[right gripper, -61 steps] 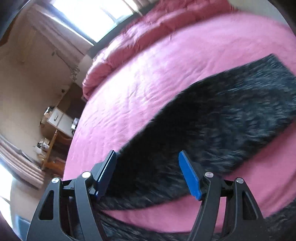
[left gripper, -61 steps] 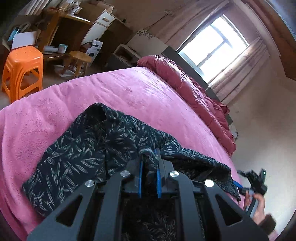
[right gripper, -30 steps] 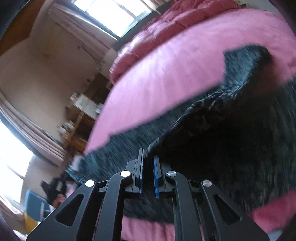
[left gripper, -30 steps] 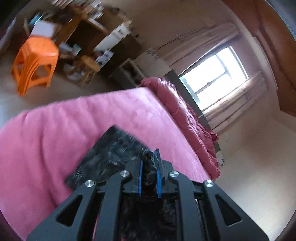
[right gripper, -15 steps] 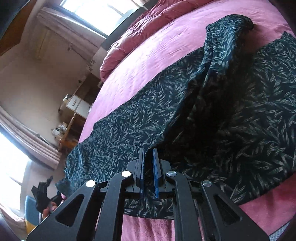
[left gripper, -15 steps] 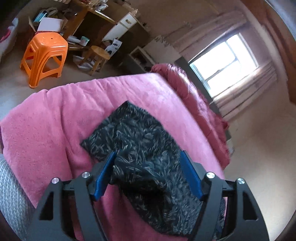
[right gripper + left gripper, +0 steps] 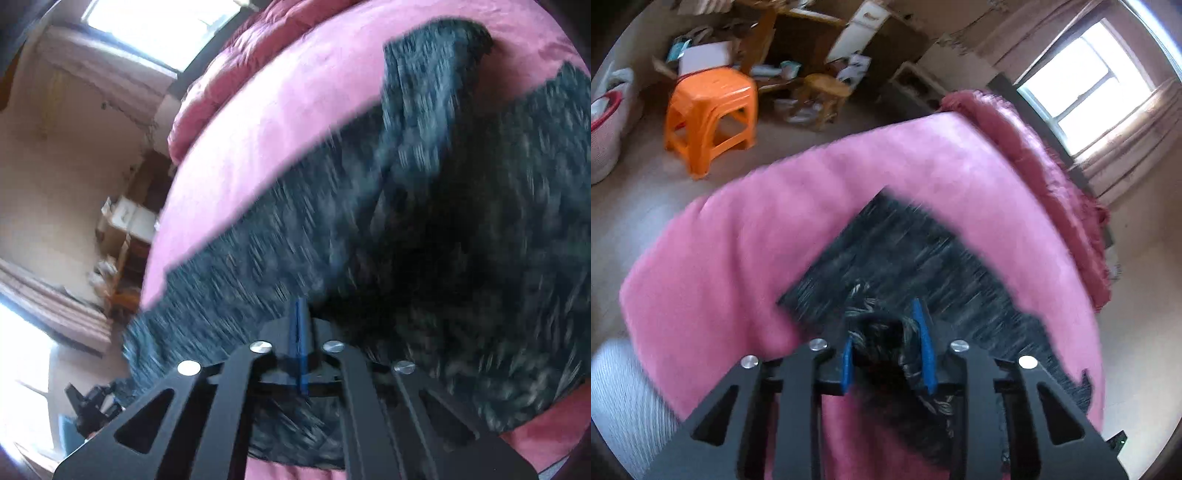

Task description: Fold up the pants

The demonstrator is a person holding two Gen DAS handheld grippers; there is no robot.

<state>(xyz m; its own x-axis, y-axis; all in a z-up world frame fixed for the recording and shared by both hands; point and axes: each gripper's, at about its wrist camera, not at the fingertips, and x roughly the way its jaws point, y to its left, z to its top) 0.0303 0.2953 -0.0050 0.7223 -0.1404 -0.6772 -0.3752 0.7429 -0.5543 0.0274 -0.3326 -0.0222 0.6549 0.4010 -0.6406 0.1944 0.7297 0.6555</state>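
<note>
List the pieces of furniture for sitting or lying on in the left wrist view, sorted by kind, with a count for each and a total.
Orange plastic stool: 1
Round wooden stool: 1
Bed with pink cover: 1
Total: 3

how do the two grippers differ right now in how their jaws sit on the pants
The left gripper has a clear gap between its blue pads, with a bunch of the dark leaf-print pants between them; its jaws are closing. The right gripper has its pads pressed together, and whether cloth is pinched there is unclear. Both point down at the pants on the pink bed cover.
</note>
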